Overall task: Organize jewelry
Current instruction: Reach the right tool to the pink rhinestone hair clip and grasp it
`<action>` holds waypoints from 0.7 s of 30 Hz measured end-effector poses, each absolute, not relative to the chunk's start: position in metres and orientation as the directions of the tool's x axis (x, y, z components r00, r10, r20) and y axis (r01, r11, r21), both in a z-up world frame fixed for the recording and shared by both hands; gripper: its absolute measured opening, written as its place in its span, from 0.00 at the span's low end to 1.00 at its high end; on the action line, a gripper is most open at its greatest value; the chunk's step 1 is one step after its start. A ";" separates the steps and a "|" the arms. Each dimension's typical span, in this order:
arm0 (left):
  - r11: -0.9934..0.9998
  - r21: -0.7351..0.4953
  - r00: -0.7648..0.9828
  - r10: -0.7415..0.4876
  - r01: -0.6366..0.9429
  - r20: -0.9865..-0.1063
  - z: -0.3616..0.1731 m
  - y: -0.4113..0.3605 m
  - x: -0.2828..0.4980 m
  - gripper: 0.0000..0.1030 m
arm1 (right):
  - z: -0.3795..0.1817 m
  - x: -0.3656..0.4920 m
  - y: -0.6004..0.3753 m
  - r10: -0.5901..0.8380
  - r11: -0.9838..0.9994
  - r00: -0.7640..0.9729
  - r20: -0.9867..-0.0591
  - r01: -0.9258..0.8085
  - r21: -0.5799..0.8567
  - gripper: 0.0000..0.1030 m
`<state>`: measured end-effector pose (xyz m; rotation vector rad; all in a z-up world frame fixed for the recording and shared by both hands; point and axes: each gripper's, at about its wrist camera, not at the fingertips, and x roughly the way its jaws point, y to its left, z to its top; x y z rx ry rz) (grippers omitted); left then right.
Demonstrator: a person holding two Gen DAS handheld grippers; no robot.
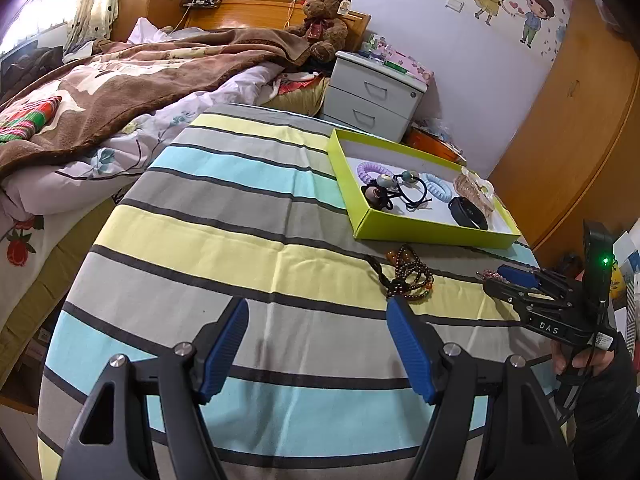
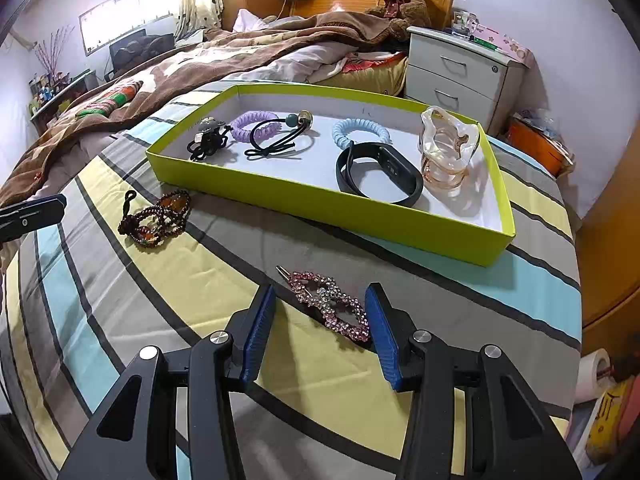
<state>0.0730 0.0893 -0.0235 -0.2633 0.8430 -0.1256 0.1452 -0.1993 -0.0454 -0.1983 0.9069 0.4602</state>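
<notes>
A lime-green tray [image 2: 320, 208] [image 1: 420, 236] on the striped cloth holds a purple coil tie [image 2: 256, 120], a blue coil tie [image 2: 360, 130], black hair ties [image 2: 276, 140], a black wristband [image 2: 380, 172] and a clear claw clip [image 2: 448, 148]. A pink rhinestone hair clip [image 2: 332, 304] lies on the cloth between the open jaws of my right gripper [image 2: 320, 300], untouched as far as I can see; that gripper shows in the left wrist view [image 1: 516, 280]. A brown bead bracelet [image 2: 158, 220] [image 1: 412, 276] lies left of it. My left gripper [image 1: 318, 308] is open and empty, near the bracelet.
The striped cloth [image 1: 240, 240] covers a table beside a bed [image 1: 100, 100] with a brown blanket. A white nightstand [image 1: 372, 92] and a teddy bear [image 1: 324, 24] stand behind. A wooden wardrobe [image 1: 580, 120] is at the right.
</notes>
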 end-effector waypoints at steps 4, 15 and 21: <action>0.960 -0.279 0.656 -0.217 0.010 -0.723 -0.024 0.087 0.074 0.71 | -0.046 0.144 -0.197 0.286 0.888 0.533 -0.796 -0.459 0.012 0.46; 0.959 -0.280 0.637 -0.238 0.037 -0.733 -0.026 0.074 0.080 0.71 | -0.045 0.136 -0.193 0.273 0.893 0.550 -0.789 -0.451 -0.006 0.34; 0.957 -0.282 0.625 -0.263 0.071 -0.735 -0.027 0.064 0.089 0.71 | -0.040 0.128 -0.201 0.287 0.902 0.565 -0.773 -0.431 0.021 0.34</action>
